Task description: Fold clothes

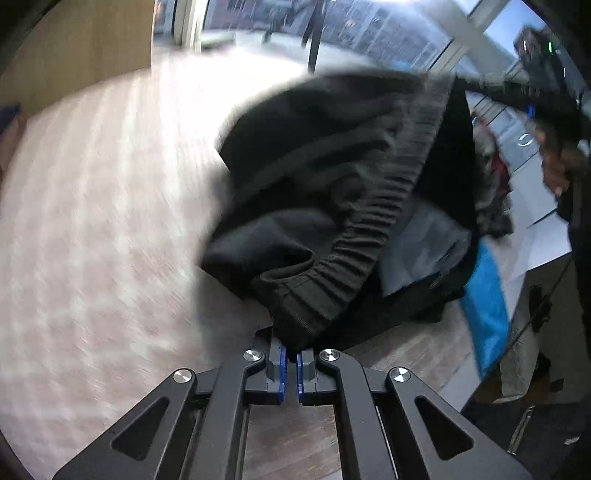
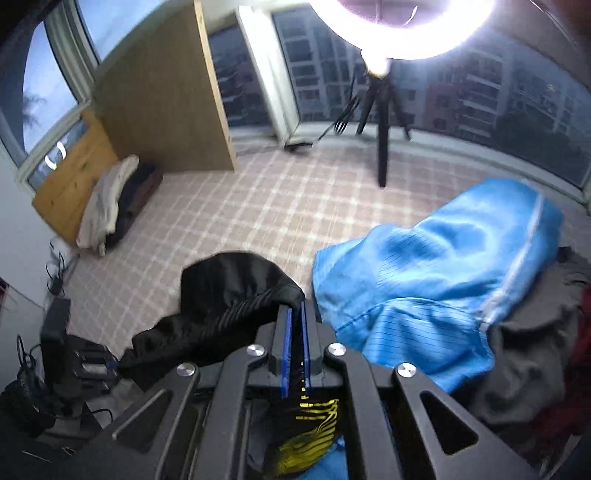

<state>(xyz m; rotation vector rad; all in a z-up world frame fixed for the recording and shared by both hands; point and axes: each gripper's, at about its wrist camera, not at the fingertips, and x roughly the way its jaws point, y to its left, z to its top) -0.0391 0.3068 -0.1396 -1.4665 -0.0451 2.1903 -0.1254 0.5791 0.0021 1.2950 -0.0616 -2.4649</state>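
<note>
The black garment (image 1: pixel 317 206), with its ribbed elastic waistband (image 1: pixel 369 236), hangs bunched between my two tools above the checked floor (image 1: pixel 110 221). My left tongs (image 1: pixel 291 363) are closed on one end of the waistband, the blue pads (image 1: pixel 283 369) pinching the hem where the cloth drops in between them. My right tongs (image 2: pixel 296 314) are likewise clamped tight, and the black garment (image 2: pixel 236 288) is nipped at the tips of their blue pads (image 2: pixel 288 350), the fabric trailing away to the left in that view. Just beside the right tongs lies a blue garment (image 2: pixel 436 266), heaped over dark grey clothing (image 2: pixel 524 350); something striped yellow and black (image 2: pixel 314 424) shows beneath the tool's frame. In the left wrist view a hand (image 1: pixel 554 158) grips the other tool at the upper right, though it is blurred. Farther off stand a ring light (image 2: pixel 406 33) on a tripod (image 2: pixel 382 122), a wooden panel (image 2: pixel 162 107), and a pile of pale and dark clothes (image 2: pixel 110 199) against it.
</note>
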